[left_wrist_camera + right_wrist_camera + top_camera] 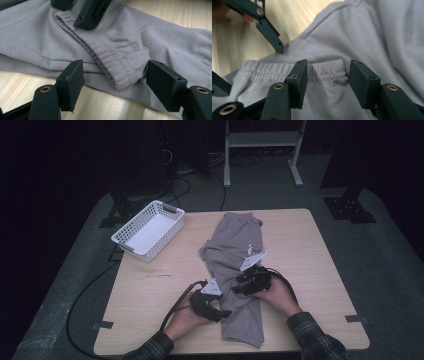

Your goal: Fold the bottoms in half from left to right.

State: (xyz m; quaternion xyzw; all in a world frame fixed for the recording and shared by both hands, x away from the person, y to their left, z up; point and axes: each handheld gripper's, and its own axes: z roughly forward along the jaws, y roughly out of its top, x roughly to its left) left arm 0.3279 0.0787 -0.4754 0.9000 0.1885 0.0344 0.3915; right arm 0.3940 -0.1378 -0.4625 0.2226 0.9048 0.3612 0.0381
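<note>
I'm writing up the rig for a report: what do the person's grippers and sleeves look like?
Both the left gripper and the right gripper are black, with blocky flat-faced jaws and brass-coloured pivot rivets. Each carries a pale three-cornered plate on top and trails a black cable. The sleeves are dark plaid.

Dim grey floor (390, 265), perhaps carpet; white rack (262, 142) behind.
</note>
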